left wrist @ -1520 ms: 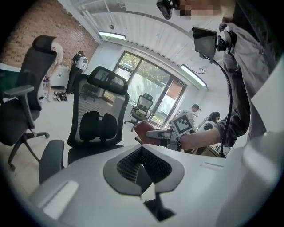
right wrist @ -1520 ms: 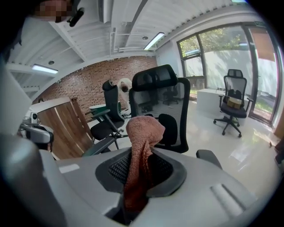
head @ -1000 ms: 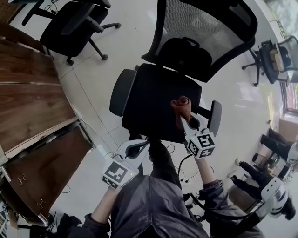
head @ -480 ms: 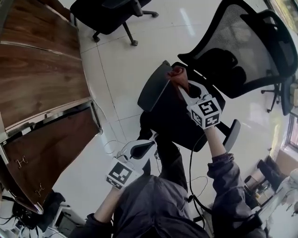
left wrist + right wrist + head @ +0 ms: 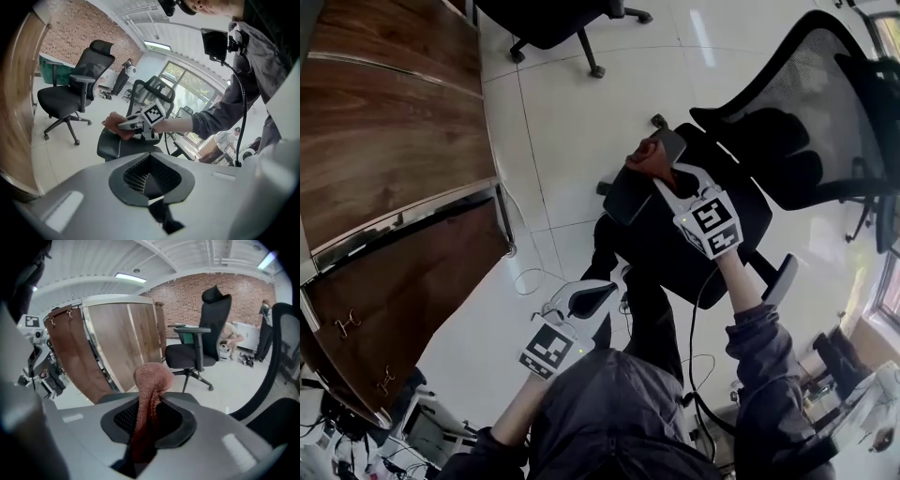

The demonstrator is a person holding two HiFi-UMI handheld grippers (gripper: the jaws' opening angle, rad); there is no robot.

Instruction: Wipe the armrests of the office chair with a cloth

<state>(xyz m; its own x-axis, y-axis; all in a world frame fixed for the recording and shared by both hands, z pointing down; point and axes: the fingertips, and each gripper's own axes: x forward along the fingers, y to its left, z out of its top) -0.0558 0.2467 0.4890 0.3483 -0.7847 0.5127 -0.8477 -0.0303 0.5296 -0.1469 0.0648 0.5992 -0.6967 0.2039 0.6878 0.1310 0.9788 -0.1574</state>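
**Cloth carried from the seat to the armrest**

A second ago my right gripper (image 5: 659, 175) held the cloth (image 5: 643, 156) over the seat of the office chair (image 5: 787, 141), close to the armrest on my right. By half a second ago I had swung it across onto the armrest (image 5: 623, 199) on the wooden table's (image 5: 384, 122) side. After that the chair turned further, its back sliding to the right of my view, and my arm stretched out longer.
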